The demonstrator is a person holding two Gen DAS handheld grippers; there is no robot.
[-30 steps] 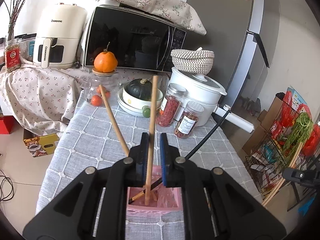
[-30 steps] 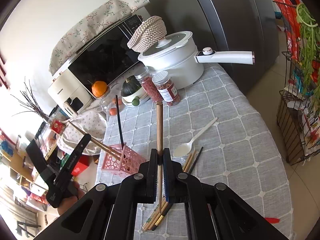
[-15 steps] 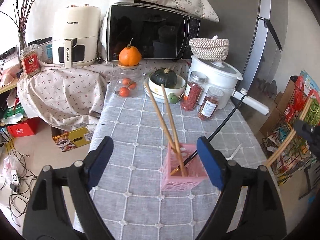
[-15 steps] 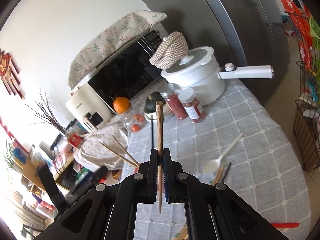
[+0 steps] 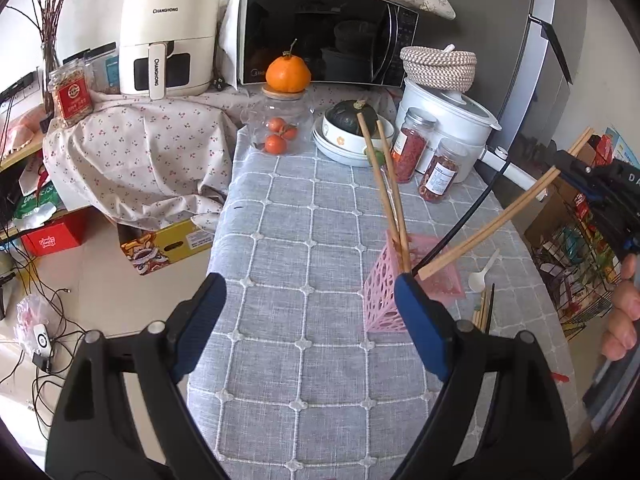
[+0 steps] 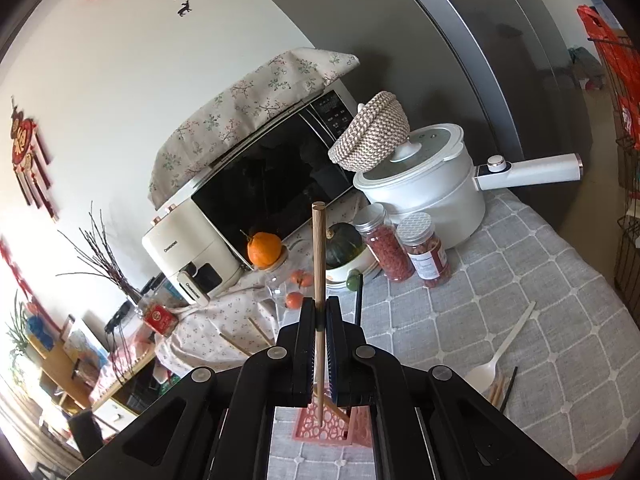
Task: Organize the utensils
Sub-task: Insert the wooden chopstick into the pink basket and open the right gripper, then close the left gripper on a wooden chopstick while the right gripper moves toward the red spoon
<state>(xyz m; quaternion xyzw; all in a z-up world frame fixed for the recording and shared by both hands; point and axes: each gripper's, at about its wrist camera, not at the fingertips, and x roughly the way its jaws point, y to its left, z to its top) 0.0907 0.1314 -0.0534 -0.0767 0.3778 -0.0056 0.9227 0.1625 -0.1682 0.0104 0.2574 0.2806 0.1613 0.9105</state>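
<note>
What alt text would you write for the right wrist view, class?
The right gripper is shut on a wooden chopstick, its lower tip over a pink perforated holder on a grey checked tablecloth. Nearby lies a white spoon.

Your left gripper (image 5: 308,296) has just let go of the wooden chopstick (image 5: 392,192), which now leans in the pink basket (image 5: 384,280). Your right gripper (image 6: 320,312) carries another chopstick (image 6: 318,264) from the table to above the basket.

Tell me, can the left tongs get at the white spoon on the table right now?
Probably yes, by going around: the left tongs are open and empty, but the pink basket stands between them and the white spoon.
</note>
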